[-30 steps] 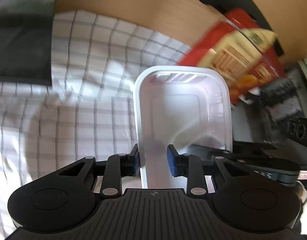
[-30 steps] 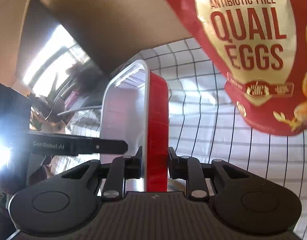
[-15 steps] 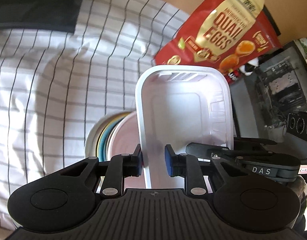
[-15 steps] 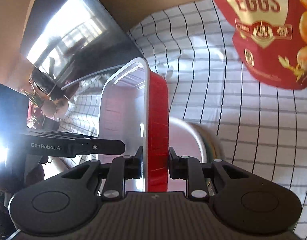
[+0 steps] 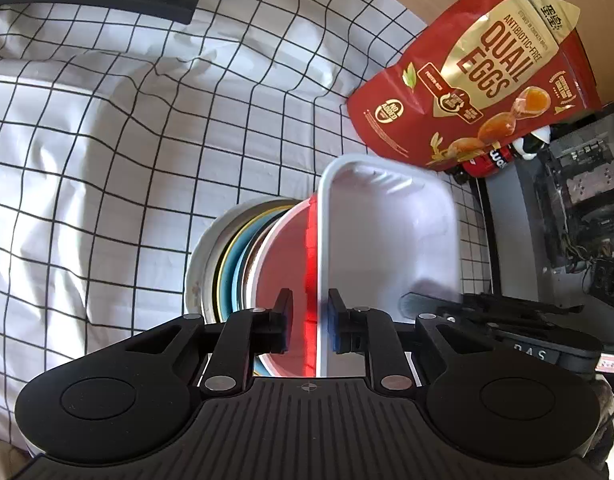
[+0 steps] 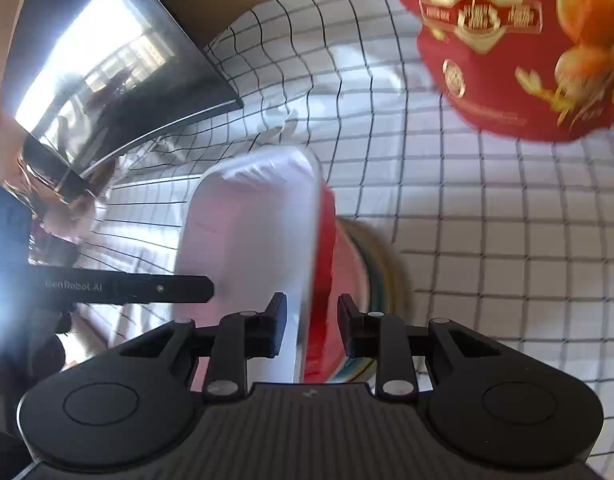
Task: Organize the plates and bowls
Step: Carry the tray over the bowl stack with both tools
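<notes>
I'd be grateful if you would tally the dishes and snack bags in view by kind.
Rectangular tray: 1
Round dishes in the stack: at least 4, going by the rims that show
Red snack bag: 1
Total: at least 6

white-and-red rectangular plastic tray (image 5: 387,240): lowered onto stack of round coloured plates (image 5: 227,264) | left gripper (image 5: 309,322): jaws closing | right gripper (image 6: 311,326): jaws opening, grip loosened

Black ribbed left gripper (image 5: 309,326), silver screws, blue pads (image 5: 334,332); perhaps "DAS" marking.
</notes>
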